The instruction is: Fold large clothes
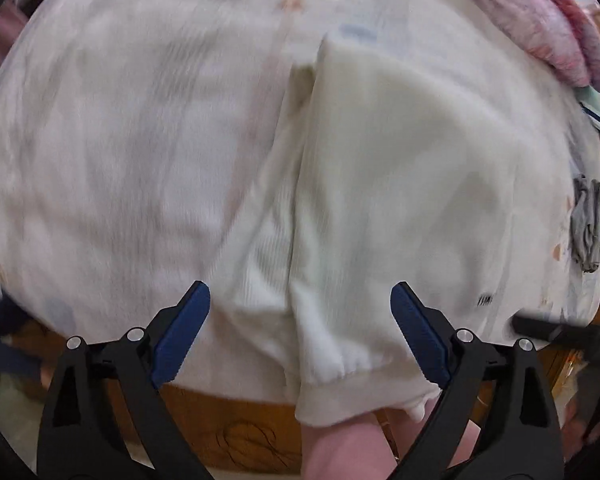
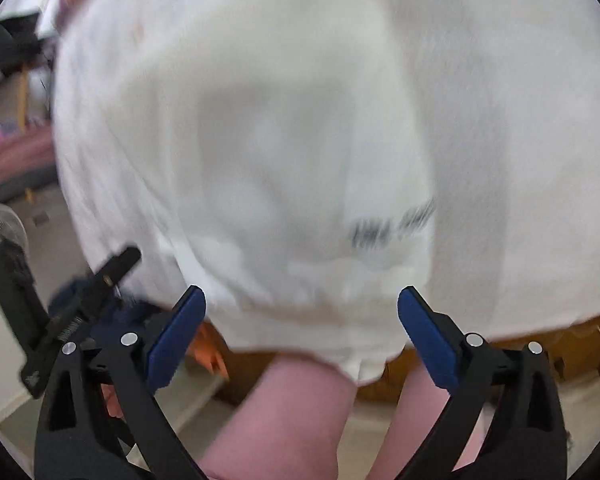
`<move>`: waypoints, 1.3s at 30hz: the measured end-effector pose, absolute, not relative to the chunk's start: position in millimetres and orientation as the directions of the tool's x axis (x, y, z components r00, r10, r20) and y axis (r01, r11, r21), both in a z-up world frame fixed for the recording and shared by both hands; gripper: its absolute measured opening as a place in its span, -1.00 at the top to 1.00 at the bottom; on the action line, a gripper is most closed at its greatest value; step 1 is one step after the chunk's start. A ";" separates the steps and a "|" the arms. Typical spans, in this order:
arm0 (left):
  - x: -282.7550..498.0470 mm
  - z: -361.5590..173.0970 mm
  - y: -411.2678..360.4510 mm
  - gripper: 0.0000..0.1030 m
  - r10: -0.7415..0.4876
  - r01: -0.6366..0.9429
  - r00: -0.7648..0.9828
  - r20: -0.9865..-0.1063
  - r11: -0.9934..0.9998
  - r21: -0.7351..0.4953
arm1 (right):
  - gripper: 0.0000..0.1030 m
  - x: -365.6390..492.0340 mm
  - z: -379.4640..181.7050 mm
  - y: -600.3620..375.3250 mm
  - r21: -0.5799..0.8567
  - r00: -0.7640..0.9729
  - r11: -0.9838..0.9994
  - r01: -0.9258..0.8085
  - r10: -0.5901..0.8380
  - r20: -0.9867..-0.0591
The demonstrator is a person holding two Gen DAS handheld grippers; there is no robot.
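A cream-white ribbed garment (image 1: 380, 184) lies partly folded on the bed, one hemmed corner hanging over the near edge. It bears a small dark printed mark (image 1: 485, 300). My left gripper (image 1: 300, 304) is open and empty, hovering above the garment's near edge. In the right wrist view the same garment (image 2: 300, 140) fills most of the frame, blurred, with the dark print (image 2: 392, 224) in the middle. My right gripper (image 2: 302, 308) is open and empty above the garment's near hem. The left gripper's black body (image 2: 80, 304) shows at the left of the right wrist view.
The bed sheet (image 1: 120, 140) is pale with faint patterns. A pink fluffy blanket (image 1: 548, 28) lies at the far right, a grey cloth item (image 1: 588, 232) at the right edge. The wooden bed frame (image 1: 228, 428) and the person's legs (image 2: 284, 420) are below.
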State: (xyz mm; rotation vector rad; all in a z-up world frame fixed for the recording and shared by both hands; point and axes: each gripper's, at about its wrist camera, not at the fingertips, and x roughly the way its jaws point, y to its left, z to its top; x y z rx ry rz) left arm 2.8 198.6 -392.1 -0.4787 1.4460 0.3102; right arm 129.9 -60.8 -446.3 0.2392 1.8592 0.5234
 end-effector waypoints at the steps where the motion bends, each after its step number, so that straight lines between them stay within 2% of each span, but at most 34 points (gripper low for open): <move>1: 9.9 -392.7 201.3 -0.78 -0.060 -0.474 0.100 -0.993 0.875 -0.101 | -0.83 144.0 -444.8 -67.7 0.466 -0.328 0.881 -0.079 0.418 -0.847; 8: 30.3 -395.7 218.4 -0.79 -0.023 -0.447 0.106 -0.994 0.892 -0.068 | -0.83 173.6 -455.6 -89.1 0.439 -0.315 0.896 -0.063 0.400 -0.861; 12: 33.8 -390.3 212.8 -0.79 -0.054 -0.422 0.108 -0.993 0.901 -0.095 | -0.84 168.4 -447.5 -76.2 0.516 -0.338 0.852 -0.087 0.462 -0.820; 16: 45.4 -410.9 215.9 -0.79 -0.115 -0.412 0.102 -0.988 0.899 -0.147 | -0.85 165.9 -459.9 -55.8 0.581 -0.392 0.800 -0.148 0.492 -0.777; 19: 51.1 -441.6 223.4 -0.78 -0.199 -0.424 0.078 -0.977 0.880 -0.213 | -0.88 165.3 -487.6 -46.8 0.570 -0.416 0.804 -0.170 0.466 -0.781; 21: 53.1 -469.5 231.6 -0.79 -0.323 -0.452 0.065 -0.944 0.834 -0.316 | -0.88 168.4 -507.1 -46.1 0.538 -0.401 0.825 -0.172 0.441 -0.803; 22: 54.5 -476.7 234.4 -0.90 -0.355 -0.454 0.070 -0.932 0.821 -0.347 | -0.88 170.1 -515.4 -46.5 0.540 -0.408 0.827 -0.160 0.443 -0.799; 28: 63.2 -489.9 249.5 -0.90 -0.513 -0.409 0.037 -0.857 0.775 -0.482 | -0.85 185.7 -531.6 -60.5 0.591 -0.481 0.805 -0.040 0.503 -0.718; 30: 61.3 -486.5 254.1 -0.90 -0.580 -0.402 0.047 -0.813 0.734 -0.547 | -0.85 188.7 -527.8 -69.1 0.487 -0.457 0.869 -0.085 0.401 -0.794; 31: 61.2 -485.2 255.3 -0.90 -0.604 -0.400 0.049 -0.795 0.718 -0.570 | -0.85 188.6 -527.6 -70.3 0.476 -0.463 0.873 -0.105 0.380 -0.801; 36: 58.9 -493.1 264.8 -0.90 -0.692 -0.435 0.088 -0.717 0.620 -0.653 | -0.88 181.1 -548.0 -74.3 0.575 -0.514 0.818 -0.015 0.487 -0.706; 39: 56.8 -501.8 276.7 -0.90 -0.707 -0.483 0.134 -0.694 0.565 -0.669 | -0.88 185.9 -552.6 -65.8 0.589 -0.541 0.808 -0.025 0.484 -0.688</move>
